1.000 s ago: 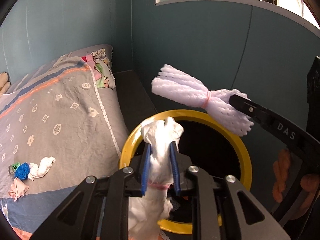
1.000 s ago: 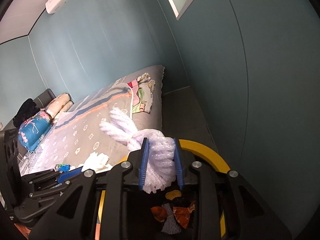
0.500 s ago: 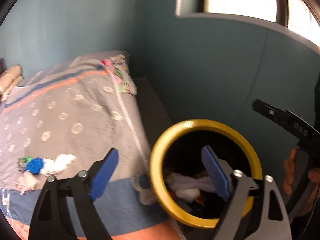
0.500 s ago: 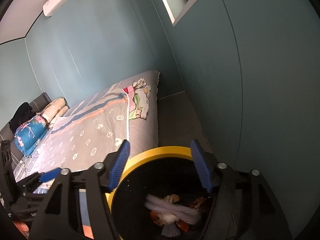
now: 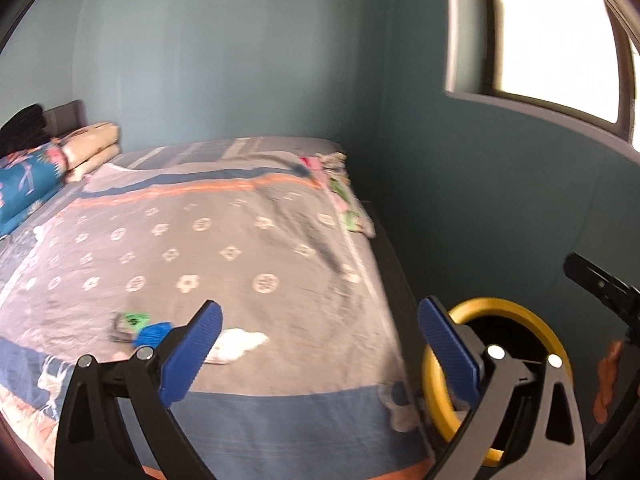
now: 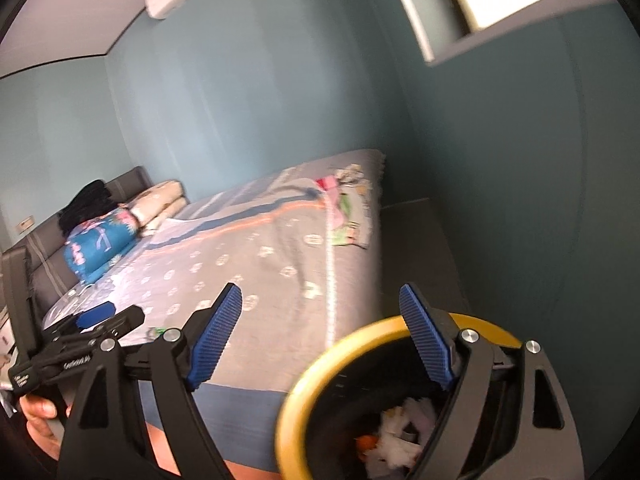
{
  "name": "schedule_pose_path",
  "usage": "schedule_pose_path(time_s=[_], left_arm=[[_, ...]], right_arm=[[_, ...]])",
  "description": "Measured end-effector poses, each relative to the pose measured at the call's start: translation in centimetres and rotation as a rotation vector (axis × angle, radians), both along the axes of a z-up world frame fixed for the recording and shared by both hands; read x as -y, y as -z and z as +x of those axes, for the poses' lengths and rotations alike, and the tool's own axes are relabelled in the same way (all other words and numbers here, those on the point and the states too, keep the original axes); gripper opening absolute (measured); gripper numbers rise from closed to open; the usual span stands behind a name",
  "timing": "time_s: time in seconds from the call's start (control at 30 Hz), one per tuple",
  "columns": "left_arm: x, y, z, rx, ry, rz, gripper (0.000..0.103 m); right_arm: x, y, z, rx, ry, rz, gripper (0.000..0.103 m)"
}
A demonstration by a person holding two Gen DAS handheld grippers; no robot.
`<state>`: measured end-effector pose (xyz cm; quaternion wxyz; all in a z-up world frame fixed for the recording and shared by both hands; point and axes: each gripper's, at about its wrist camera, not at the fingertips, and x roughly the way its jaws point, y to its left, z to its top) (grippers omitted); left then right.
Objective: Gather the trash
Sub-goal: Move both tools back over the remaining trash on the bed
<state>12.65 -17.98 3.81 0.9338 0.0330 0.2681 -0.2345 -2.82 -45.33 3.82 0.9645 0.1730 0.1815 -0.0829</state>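
A black trash bin with a yellow rim [image 5: 516, 308] [image 6: 320, 364] stands beside the bed's near right corner, with white and orange trash [image 6: 400, 428] inside. My left gripper [image 5: 320, 344] is open and empty above the bed's near edge. A small pile of trash lies on the bed: a white wad [image 5: 236, 344], a blue piece [image 5: 154, 330] and a green wrapper [image 5: 134, 320], just beyond the left finger. My right gripper [image 6: 320, 336] is open and empty over the bin's left rim.
The bed [image 5: 240, 240] has a grey patterned cover. Pillows and a blue bundle [image 6: 100, 244] lie at its head. A teal wall [image 5: 480, 200] with a window runs close on the right. The right gripper's body [image 5: 604, 288] shows at the left view's right edge.
Both grippers opened and dropped their white wads into the bin. Both have since swung left, away from the bin and toward the bed.
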Motion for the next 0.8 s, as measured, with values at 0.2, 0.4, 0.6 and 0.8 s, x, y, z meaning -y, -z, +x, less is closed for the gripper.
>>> schedule_pose_path(time_s=[0.2,0.4,0.6,0.8], left_arm=[[-5.4,0.2,1.9,0.002,-0.115,-0.005,0.095],[-10.9,1.7,4.6,-0.029,-0.234,-0.007,0.095],[-15.5,3.4,7.1,-0.065,-0.326,0.003,0.095],[-19.8,5.2,10.1,-0.113,-0.399,0.000,0.095]], right_arm=[[-4.2,-0.5,3.2,0.006,-0.094,-0.010,0.079],[-8.6,-0.3,6.6,-0.020,-0.167,-0.029,0.079],[-12.3,0.9,9.7,-0.051,-0.221,-0.027,0.079],[-15.5,2.9,13.6,-0.090,-0.267,-0.022,0.079]])
